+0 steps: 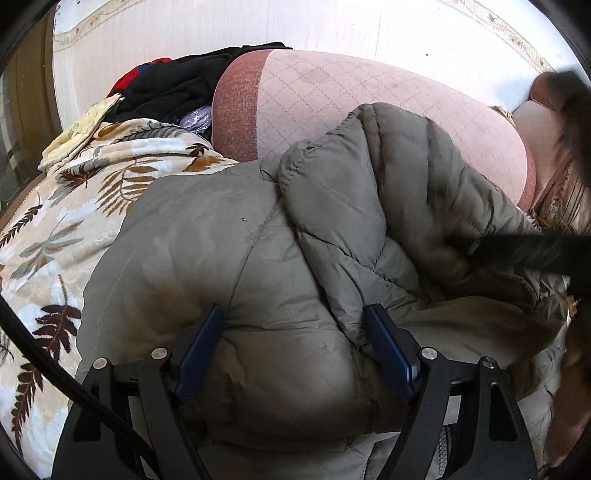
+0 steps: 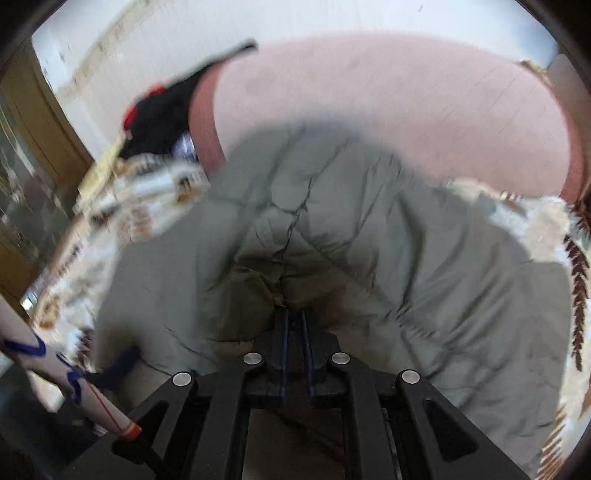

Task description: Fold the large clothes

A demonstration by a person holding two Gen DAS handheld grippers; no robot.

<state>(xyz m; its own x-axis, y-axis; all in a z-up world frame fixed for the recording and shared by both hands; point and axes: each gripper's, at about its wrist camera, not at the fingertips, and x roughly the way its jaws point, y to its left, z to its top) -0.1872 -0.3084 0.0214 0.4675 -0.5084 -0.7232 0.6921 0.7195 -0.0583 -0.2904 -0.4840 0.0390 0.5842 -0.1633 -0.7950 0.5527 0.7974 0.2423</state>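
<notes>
Olive jacket (image 1: 207, 240) w/ sofa-back (image 1: 332, 99) behind

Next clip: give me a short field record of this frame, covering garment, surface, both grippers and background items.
garment: grey-green puffer jacket, bunched, one part folded over another
surface: leaf-print blanket
behind: pink quilted cushion
left gripper: fingers wide apart, pressed down astride a puffed section of the jacket
right gripper: shut on a pinch of jacket fabric; view blurred
background: dark clothes pile beside the cushion, white wall
fold status: not yet flat or neat
</notes>
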